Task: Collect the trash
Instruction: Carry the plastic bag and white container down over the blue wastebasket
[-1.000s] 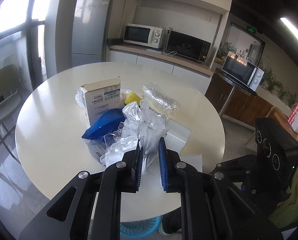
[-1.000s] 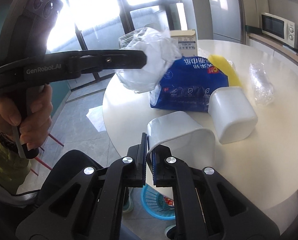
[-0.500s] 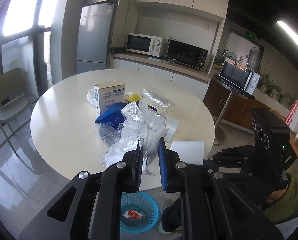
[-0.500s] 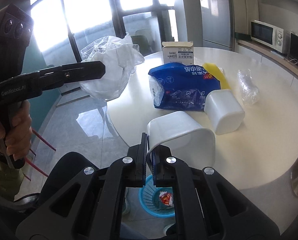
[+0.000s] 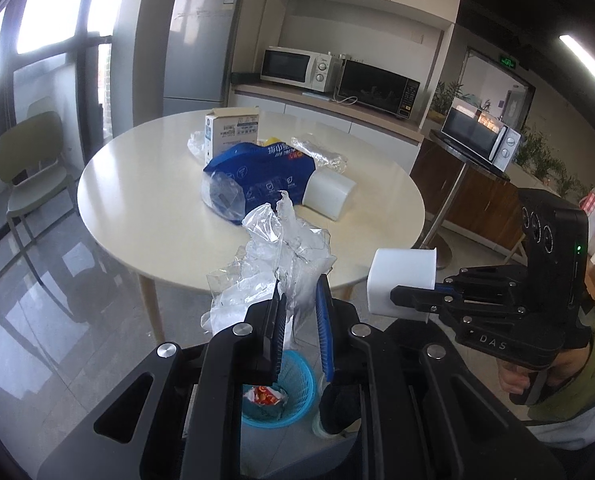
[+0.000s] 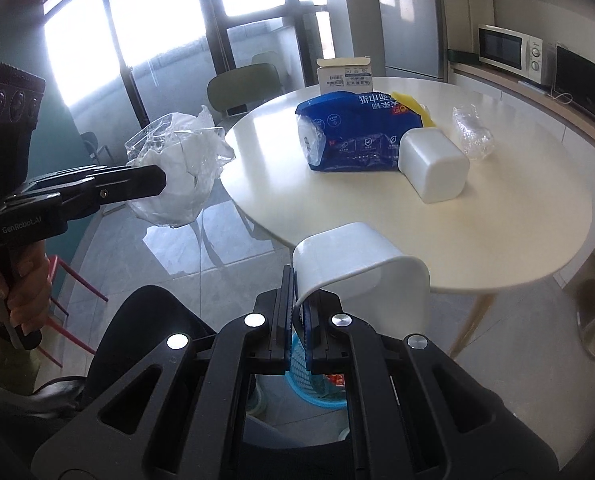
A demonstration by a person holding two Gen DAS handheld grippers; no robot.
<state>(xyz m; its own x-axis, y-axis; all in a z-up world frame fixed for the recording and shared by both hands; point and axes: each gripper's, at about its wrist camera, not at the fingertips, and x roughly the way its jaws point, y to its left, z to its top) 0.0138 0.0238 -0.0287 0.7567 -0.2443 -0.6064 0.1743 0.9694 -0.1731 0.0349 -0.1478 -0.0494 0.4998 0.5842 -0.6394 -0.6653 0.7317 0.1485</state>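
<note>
Black hand-held gripper (image 5: 300, 334), blue pads, silver screws

Cream round table (image 5: 145, 184). Blue tissue pack (image 5: 265, 168) with white print and small red-orange patch. White tubs (image 6: 433, 168), white box (image 5: 233, 128), yellow scrap (image 6: 411, 106). Clear crinkled plastic (image 5: 273, 264). Light blue basket (image 5: 293, 392), red wrapper inside. Olive-green chair (image 5: 29, 160).

A crumpled clear plastic bag (image 5: 273, 272) hangs off the table's near edge, above a blue basket (image 5: 293, 384) on the floor. Beside it a white cup (image 5: 403, 280), tipped sideways, is also held clear of the tabletop.
</note>
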